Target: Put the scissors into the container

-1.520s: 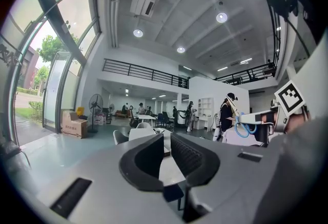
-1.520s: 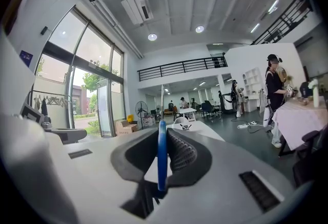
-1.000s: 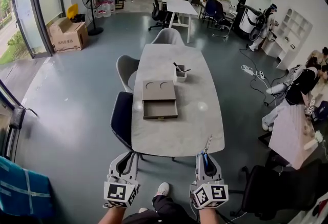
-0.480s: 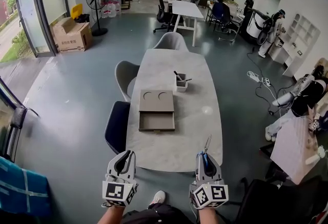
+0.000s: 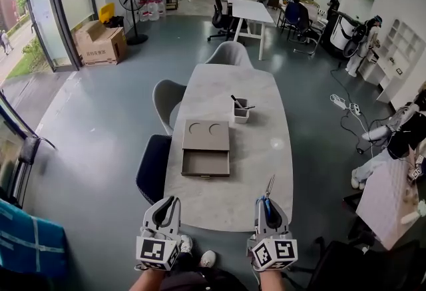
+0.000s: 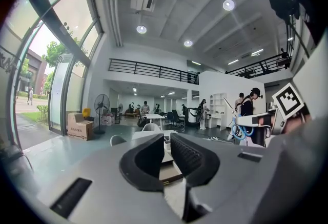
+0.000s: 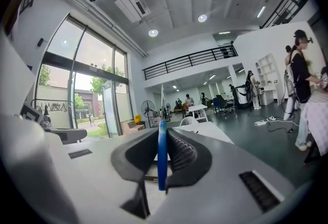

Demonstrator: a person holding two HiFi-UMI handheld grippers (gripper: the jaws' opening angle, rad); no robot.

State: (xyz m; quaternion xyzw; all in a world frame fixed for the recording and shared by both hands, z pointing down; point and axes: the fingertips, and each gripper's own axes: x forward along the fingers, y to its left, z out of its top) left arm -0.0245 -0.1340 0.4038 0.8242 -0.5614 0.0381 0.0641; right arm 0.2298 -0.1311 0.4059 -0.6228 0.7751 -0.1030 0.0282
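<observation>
Right-hand gripper [image 5: 268, 204] is clamped on a pair of scissors [image 5: 269, 186], gripping the blue handle, with the closed blades pointing forward over the near edge of a long pale table [image 5: 266, 170]. Left-hand gripper [image 5: 166, 206] hovers level beside it, just short of the same near edge; its jaws stand a little apart with nothing between them.

The scissors are in hand but not yet delivered, so this looks like the carrying step. A small white pot [image 5: 241, 114] with two utensils sticking out sits past the table's middle, towards its far end. A flat brown box [image 5: 207, 136] with an open drawer lies at the table's middle. Which of these is the intended container cannot be told for certain. Either way, the next move probably calls for reaching well forward along the table, then tipping the blades down before letting go.

Counted: two grippers, one pair of scissors, one pot, one box, one long table, three chairs against it.
</observation>
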